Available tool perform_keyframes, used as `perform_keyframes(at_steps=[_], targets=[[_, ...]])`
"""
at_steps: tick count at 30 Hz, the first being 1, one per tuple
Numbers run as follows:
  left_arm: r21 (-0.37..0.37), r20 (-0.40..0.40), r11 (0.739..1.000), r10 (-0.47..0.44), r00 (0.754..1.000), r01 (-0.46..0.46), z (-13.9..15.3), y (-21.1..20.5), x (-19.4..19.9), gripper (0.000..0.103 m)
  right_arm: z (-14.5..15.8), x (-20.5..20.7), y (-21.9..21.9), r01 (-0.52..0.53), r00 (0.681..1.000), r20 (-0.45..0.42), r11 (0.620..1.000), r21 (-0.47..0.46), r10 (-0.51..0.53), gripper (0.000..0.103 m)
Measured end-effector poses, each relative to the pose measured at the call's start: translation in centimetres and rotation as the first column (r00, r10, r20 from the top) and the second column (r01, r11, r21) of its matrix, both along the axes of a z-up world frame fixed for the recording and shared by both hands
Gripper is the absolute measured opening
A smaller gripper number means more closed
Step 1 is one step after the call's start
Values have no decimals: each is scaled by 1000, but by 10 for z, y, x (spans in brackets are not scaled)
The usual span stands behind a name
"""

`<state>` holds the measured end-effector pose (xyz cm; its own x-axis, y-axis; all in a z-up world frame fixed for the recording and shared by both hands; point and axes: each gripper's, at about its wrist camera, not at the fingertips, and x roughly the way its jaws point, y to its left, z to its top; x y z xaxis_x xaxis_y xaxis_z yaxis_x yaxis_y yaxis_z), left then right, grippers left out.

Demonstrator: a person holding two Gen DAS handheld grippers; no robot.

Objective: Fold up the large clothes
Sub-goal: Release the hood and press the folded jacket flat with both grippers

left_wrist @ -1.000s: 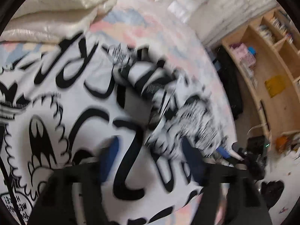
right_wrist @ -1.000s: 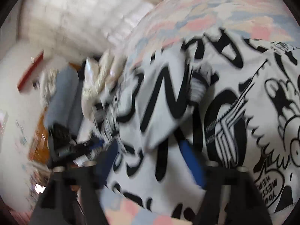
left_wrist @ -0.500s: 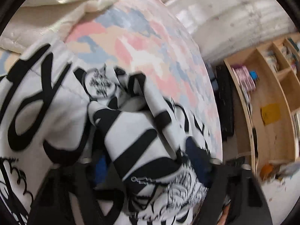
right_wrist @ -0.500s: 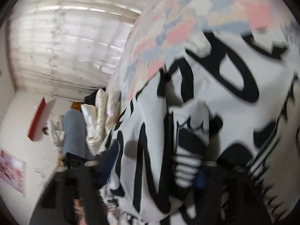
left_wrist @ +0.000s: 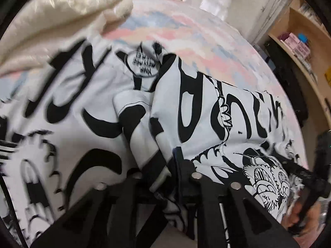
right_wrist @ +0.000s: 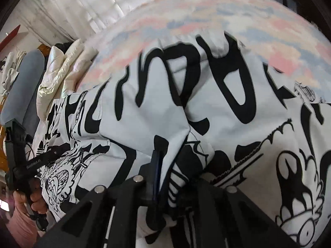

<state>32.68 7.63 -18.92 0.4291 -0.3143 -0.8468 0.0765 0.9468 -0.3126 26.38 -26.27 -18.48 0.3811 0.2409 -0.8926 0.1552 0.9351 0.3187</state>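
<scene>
On the bed (left_wrist: 206, 47), the garment (left_wrist: 86, 103) lies spread, one flap folded over. Left claw (left_wrist: 165, 165) is clamped on a fabric fold; right claw (right_wrist: 171, 165) likewise pinches a bunched fold.

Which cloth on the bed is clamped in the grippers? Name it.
The white garment with black cartoon print: both the left gripper and the right gripper are shut on it. The cream quilt and the pastel sheet lie ungripped.
</scene>
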Motion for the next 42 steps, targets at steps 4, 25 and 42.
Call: perform_keyframes(at_steps=[4, 25, 42], targets=[[57, 108, 997, 44, 993, -51, 37, 8, -17, 55, 40, -19, 2, 59, 995, 90, 991, -121, -48, 31], [181, 150, 982, -84, 985, 56, -5, -35, -44, 34, 17, -29, 47, 37, 987, 157, 936, -350, 19, 33], [187, 227, 978, 49, 973, -93, 96, -12, -150, 67, 98, -107, 56, 114, 968, 232, 991, -75, -94, 37]])
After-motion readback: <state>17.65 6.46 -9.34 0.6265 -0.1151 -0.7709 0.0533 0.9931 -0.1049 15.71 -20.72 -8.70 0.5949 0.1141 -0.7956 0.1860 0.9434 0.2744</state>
